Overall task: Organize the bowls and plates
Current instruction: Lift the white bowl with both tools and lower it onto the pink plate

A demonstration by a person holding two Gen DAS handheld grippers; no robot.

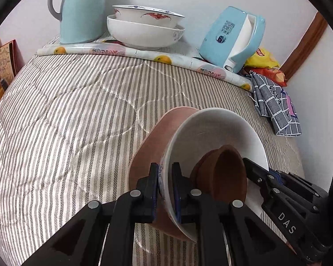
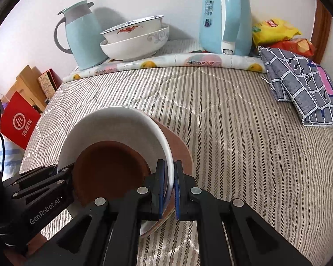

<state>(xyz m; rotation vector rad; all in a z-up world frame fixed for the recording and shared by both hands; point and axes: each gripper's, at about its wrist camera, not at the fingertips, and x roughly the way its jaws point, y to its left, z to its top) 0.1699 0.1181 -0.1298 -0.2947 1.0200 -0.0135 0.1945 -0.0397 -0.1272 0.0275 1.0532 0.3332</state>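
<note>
Bowls nested on a pink plate [image 1: 144, 155]: left gripper [image 1: 165, 190] pinches the white bowl [image 1: 211, 133] rim at nine o'clock, right gripper [image 2: 169, 190] at three; stacked bowls [image 1: 144, 26] wait at twelve o'clock, well apart.

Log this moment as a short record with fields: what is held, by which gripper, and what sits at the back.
held: white bowl with brown bowl inside, pink plate beneath
left gripper: jaws shut on white bowl's rim
right gripper: jaws shut on the opposite rim
surface: striped quilt
back: two stacked bowls, thermos jug, kettle
</note>
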